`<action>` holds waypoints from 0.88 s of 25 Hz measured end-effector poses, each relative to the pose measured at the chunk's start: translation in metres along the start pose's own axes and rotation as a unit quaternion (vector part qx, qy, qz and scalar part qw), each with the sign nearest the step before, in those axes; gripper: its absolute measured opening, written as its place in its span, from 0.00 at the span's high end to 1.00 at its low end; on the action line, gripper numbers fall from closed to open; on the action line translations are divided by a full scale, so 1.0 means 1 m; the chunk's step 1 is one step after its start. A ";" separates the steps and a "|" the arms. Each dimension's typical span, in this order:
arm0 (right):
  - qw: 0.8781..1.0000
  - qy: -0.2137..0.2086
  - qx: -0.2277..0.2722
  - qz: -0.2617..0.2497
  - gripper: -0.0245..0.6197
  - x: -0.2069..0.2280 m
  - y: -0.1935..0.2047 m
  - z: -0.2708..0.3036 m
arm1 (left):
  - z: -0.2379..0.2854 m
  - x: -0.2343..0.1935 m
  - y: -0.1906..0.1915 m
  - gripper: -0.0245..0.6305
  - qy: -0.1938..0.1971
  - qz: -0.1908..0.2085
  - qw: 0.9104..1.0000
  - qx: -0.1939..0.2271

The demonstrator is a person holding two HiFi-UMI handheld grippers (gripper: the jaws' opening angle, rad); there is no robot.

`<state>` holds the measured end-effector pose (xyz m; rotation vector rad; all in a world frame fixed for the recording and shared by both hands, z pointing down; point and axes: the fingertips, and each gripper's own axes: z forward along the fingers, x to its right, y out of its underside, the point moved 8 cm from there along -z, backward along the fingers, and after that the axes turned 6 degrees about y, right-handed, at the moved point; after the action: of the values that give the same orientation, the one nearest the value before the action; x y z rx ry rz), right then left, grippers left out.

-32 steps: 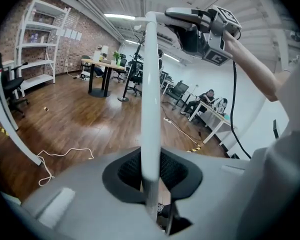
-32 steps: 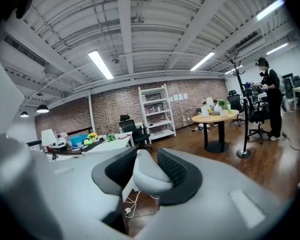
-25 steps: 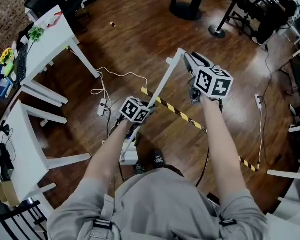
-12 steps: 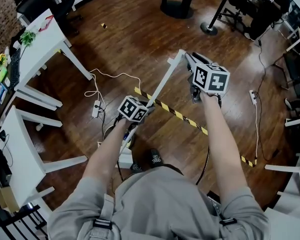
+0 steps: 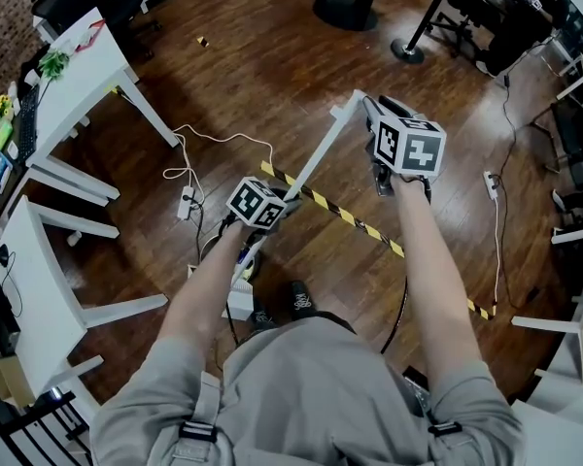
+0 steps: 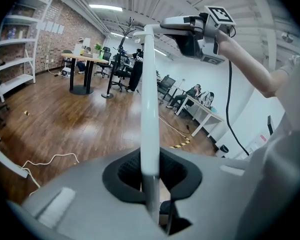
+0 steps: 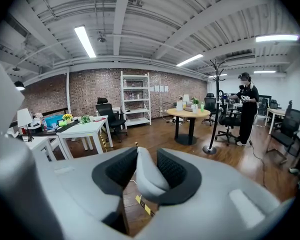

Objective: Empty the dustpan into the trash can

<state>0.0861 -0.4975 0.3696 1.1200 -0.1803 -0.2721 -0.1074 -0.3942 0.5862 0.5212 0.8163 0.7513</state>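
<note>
The dustpan's long white pole [image 5: 316, 158] slants from upper right down to a white part [image 5: 239, 304] by my feet, partly hidden behind my left arm. My left gripper [image 5: 282, 204] is shut on the pole's middle; in the left gripper view the pole [image 6: 149, 109] rises straight out from between the pads [image 6: 127, 171]. My right gripper [image 5: 369, 115] is shut on the bent handle end at the top [image 5: 348, 107], and the grey-white handle end [image 7: 149, 176] sits between its jaws. I cannot pick out a trash can in any view.
Yellow-black tape [image 5: 355, 219] crosses the wooden floor under the pole. A white cable and power strip [image 5: 187, 202] lie at left, near white tables [image 5: 87, 61]. A round table's base [image 5: 345, 8] and chairs stand beyond. A person [image 7: 246, 109] stands by a coat stand.
My right gripper has shifted slightly and turned with the handle end in it. My left gripper has stayed put on the pole. Both grips are unchanged.
</note>
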 end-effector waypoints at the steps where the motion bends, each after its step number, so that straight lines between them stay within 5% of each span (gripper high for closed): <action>1: 1.000 -0.004 -0.001 0.000 0.78 -0.003 0.001 -0.002 | 0.000 -0.002 0.003 0.93 -0.004 0.001 1.000 0.002; 10: 0.999 -0.042 -0.004 -0.026 0.78 -0.044 0.015 -0.018 | -0.013 -0.016 0.038 0.90 -0.029 -0.012 0.999 0.018; 22: 0.985 -0.119 0.076 -0.099 0.78 -0.134 -0.033 -0.065 | -0.083 0.003 0.048 0.87 -0.017 0.011 0.999 0.048</action>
<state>-0.0274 -0.4146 0.3112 1.2573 -0.3061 -0.5782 -0.1910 -0.3504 0.5687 0.6283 0.8198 0.7232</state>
